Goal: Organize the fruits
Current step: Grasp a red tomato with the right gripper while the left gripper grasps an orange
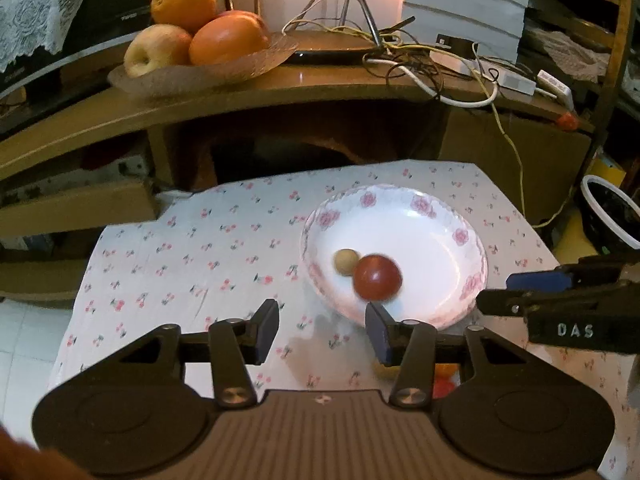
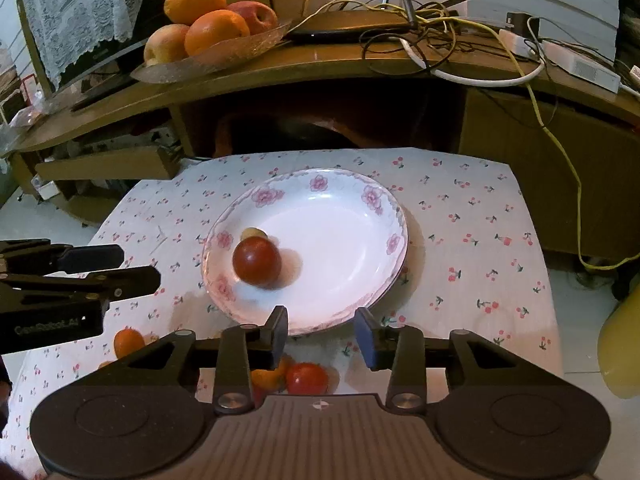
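- Nearest the right wrist camera, under the right claw [image 2: 321, 334], a red tomato [image 2: 306, 378] and a small orange fruit [image 2: 267, 378] lie touching on the tabletop [image 2: 460, 240], partly hidden by the claw's body.
- Another small orange fruit [image 2: 128, 342] lies further left on the same cherry-print cloth, just below the left claw.
- The right claw is level, pointing forward at the near rim of the plate [image 2: 352, 216]; its fingers [image 2: 366, 336] stand apart with nothing between them.
- The left claw [image 1: 322, 330] also points forward with its fingers [image 1: 266, 330] spread and empty; its right finger sits over the near left rim of the plate [image 1: 420, 216].
- In the left wrist view the right claw [image 1: 516, 292] enters from the right edge, lying roughly level and pointing left toward the plate.
- In the right wrist view the left claw [image 2: 120, 266] enters from the left edge, pointing right toward the plate.
- The white plate with pink roses lies flat in the middle of the tabletop.
- In the plate, on its left side, a round red tomato [image 2: 257, 262] looks slightly blurred; being round, it shows no clear long axis.
- A small tan fruit [image 1: 346, 263] touches the tomato on its far left side.
- Beyond the tabletop, a wooden shelf [image 1: 320, 84] carries a glass dish [image 1: 224, 68] of oranges and apples, beside a tangle of cables [image 1: 400, 52].
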